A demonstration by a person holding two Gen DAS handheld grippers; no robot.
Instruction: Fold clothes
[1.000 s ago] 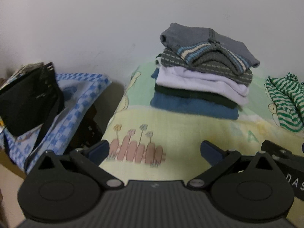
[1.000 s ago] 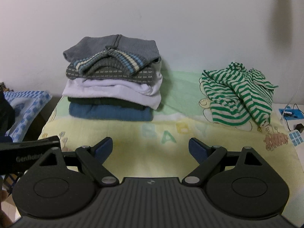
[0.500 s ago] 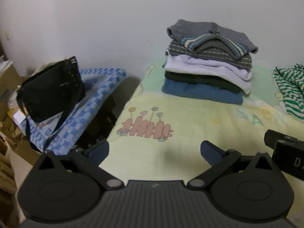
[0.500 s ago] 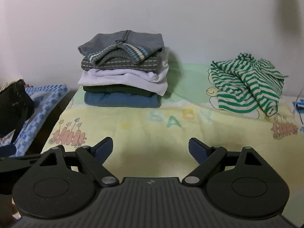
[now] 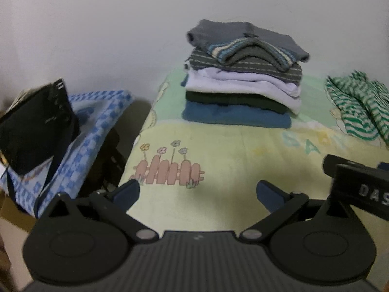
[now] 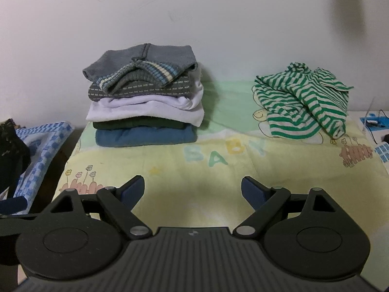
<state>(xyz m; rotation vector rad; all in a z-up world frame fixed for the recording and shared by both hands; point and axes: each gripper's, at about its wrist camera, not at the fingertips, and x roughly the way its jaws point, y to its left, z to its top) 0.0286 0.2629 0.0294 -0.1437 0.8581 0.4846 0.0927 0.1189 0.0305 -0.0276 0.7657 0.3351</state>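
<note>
Hovering spread, empty: left tongs (image 5: pixel 198 189), right tongs (image 6: pixel 193 189). One folded stack (image 6: pixel 145 107), five garments; one crumpled striped shirt (image 6: pixel 301 102).

Left gripper (image 5: pixel 197 191) fingers (image 5: pixel 126 191) spread above the baby blanket (image 5: pixel 231 160); folded stack (image 5: pixel 243 77) by the wall, striped green garment (image 5: pixel 359 107) crumpled right
</note>
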